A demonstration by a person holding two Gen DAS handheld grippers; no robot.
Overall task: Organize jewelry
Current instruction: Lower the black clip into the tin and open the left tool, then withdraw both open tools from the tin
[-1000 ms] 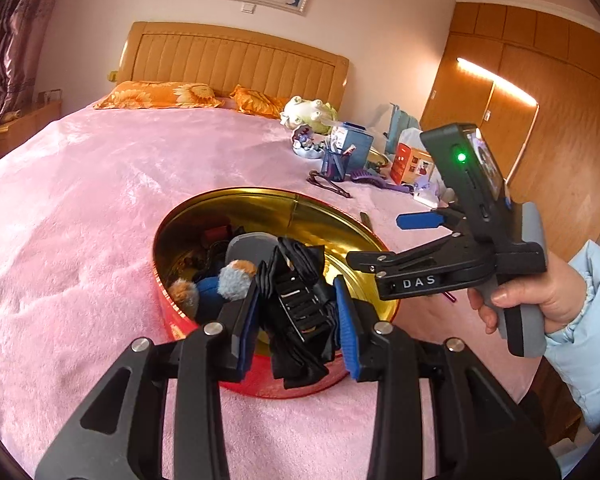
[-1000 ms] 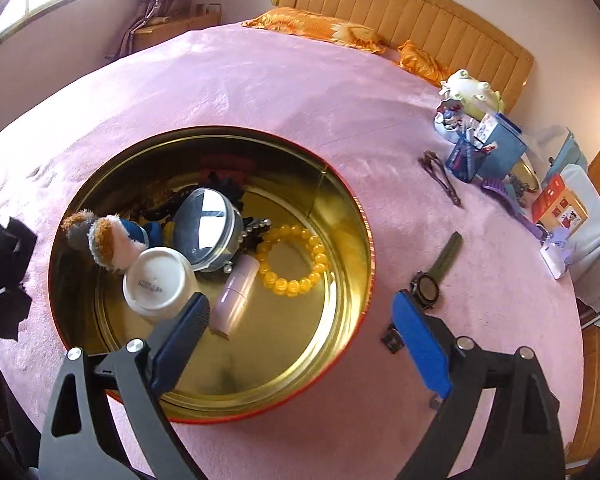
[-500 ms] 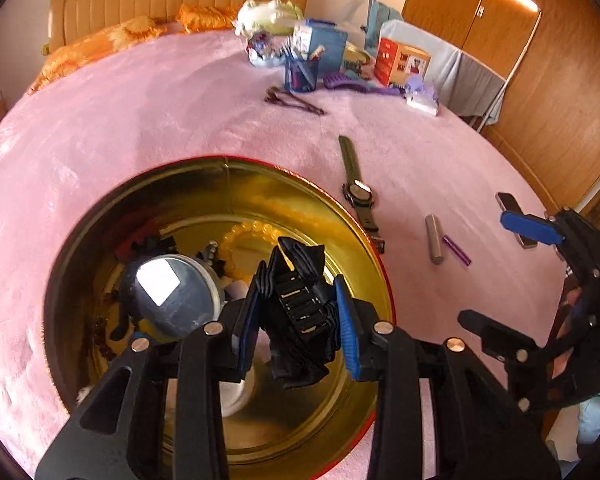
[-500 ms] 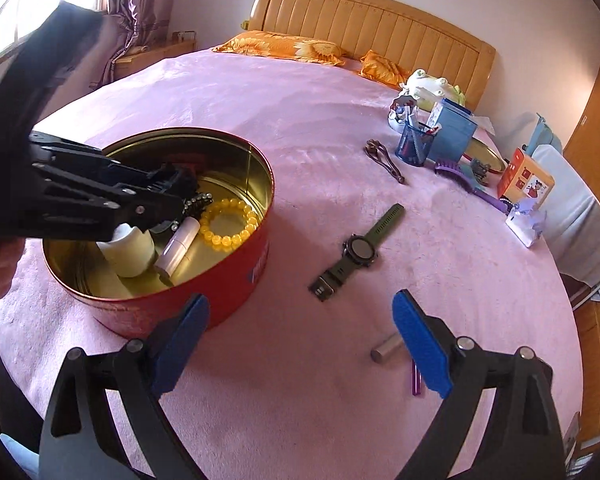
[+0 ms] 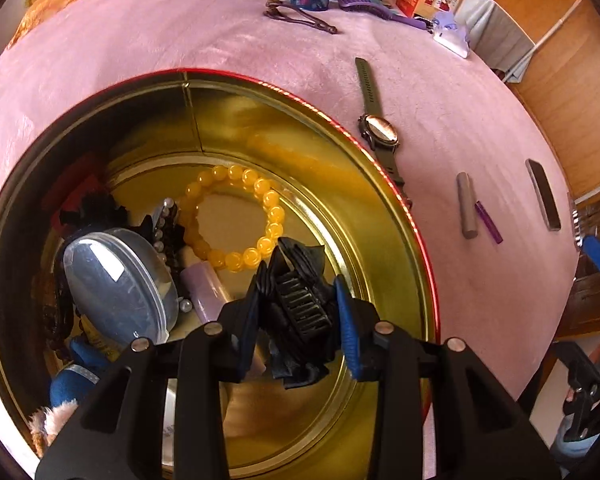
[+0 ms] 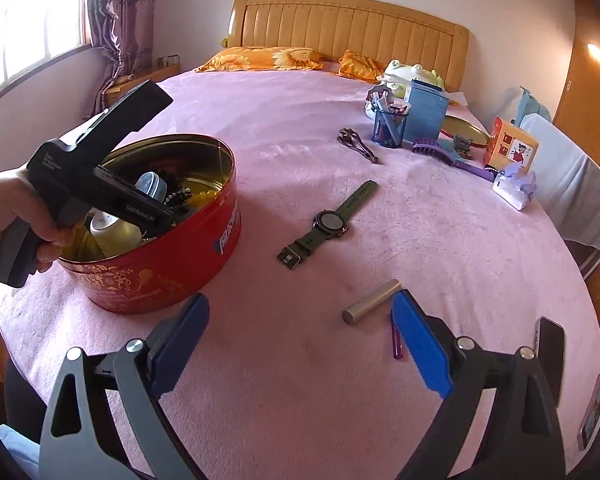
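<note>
While my left gripper (image 5: 298,312) hangs over the round tin (image 5: 384,168), its blue pads pinch a black hair claw clip (image 5: 300,300).
Through the left wrist camera, a yellow bead bracelet (image 5: 236,216) lies on the tin floor just ahead of the clip, a clear domed case (image 5: 120,284) off to its left, and a green watch (image 5: 376,128) on the pink bedspread (image 5: 460,92) beyond the rim to the right.

Through the right wrist camera, my right gripper (image 6: 300,340) is spread wide and holds nothing; a grey cylinder (image 6: 371,301) sits just inside its right pad, the watch (image 6: 328,222) farther ahead, the tin (image 6: 172,264) ahead-left.
</note>
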